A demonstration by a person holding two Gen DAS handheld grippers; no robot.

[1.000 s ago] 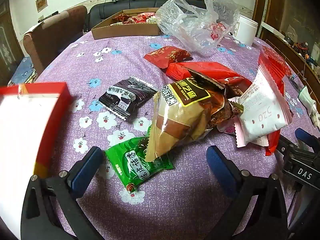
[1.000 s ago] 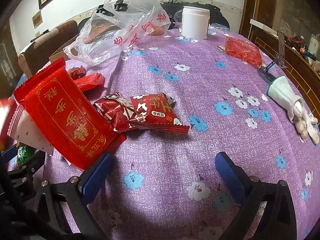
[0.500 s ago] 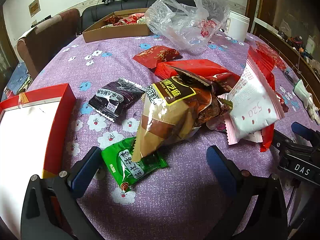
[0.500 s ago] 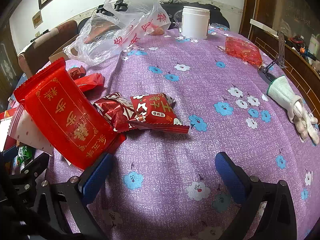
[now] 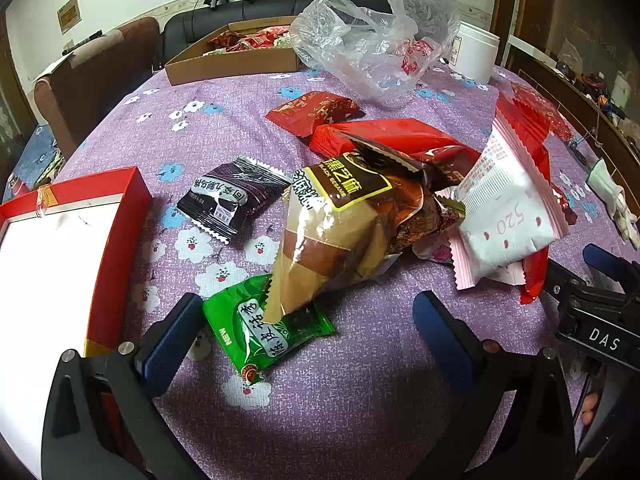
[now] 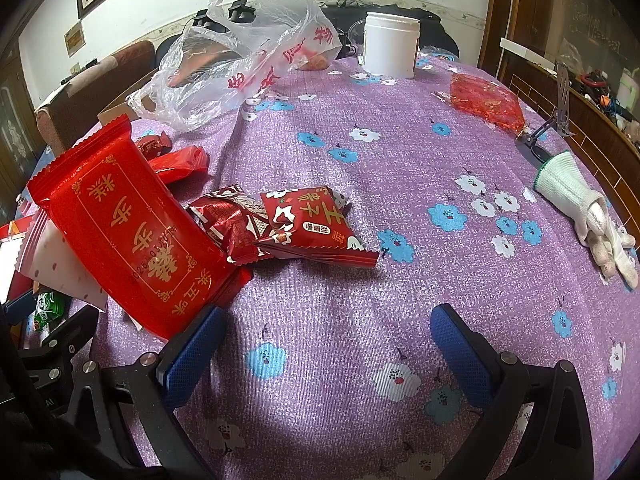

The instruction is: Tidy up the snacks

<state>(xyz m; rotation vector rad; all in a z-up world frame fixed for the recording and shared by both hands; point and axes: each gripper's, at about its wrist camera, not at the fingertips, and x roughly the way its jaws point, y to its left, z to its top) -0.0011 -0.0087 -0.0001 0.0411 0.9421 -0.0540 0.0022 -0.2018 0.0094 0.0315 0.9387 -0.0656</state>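
Snack packets lie in a heap on the purple flowered tablecloth. In the left wrist view a green packet [image 5: 268, 326] sits just ahead of my open left gripper [image 5: 308, 340], partly under a tall brown sesame packet [image 5: 340, 232]. A black packet [image 5: 232, 200], two red packets [image 5: 316, 112] and a pink-and-white packet [image 5: 508, 216] lie around it. The red box with a white inside [image 5: 60, 264] stands at the left. My right gripper [image 6: 328, 354] is open over bare cloth, with a large red packet [image 6: 128, 232] by its left finger and a small red packet [image 6: 316, 226] ahead.
A cardboard tray of snacks [image 5: 236, 58], a clear plastic bag [image 5: 376, 40] and a white tub [image 6: 390, 46] stand at the far side. A crinkly red bag [image 6: 486, 102], a white glove [image 6: 580, 208] and a metal stand [image 6: 560, 108] lie at the right edge. Chairs stand behind the table.
The left gripper has pulled back and swung right, so the red box shows more fully at the left. The right gripper has hardly moved. No packet has shifted.
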